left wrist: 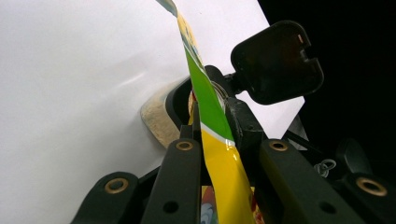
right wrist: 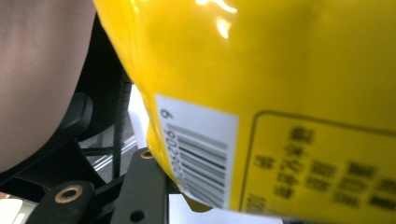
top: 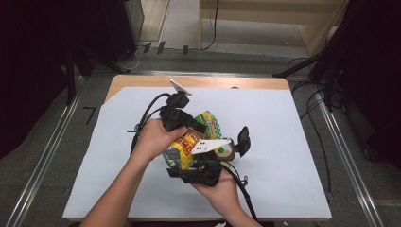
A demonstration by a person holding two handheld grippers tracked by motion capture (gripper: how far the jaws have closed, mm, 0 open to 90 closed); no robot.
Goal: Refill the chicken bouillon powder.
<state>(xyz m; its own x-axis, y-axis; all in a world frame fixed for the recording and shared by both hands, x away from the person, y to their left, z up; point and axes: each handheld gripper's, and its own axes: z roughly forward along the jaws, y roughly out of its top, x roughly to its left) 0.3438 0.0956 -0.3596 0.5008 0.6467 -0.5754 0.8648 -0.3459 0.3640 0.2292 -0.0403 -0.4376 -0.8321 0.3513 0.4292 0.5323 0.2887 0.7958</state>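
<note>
A yellow and green snack bag (top: 188,142) hangs between both grippers above the middle of the table. My left gripper (top: 197,127) comes in from the upper left, and its jaws are shut on the bag's thin green and yellow edge (left wrist: 212,116). My right gripper (top: 184,163) reaches up from below in the person's right hand. In the right gripper view the bag's yellow back with a barcode (right wrist: 201,154) presses against one black finger (right wrist: 140,184). The other jaw is hidden behind the bag.
A round tan container (left wrist: 156,121) with a black rim and an open black flap lid (top: 243,138) (left wrist: 278,60) sits just right of the bag. White paper (top: 283,142) covers the wooden table (top: 142,81). Cables trail from both grippers.
</note>
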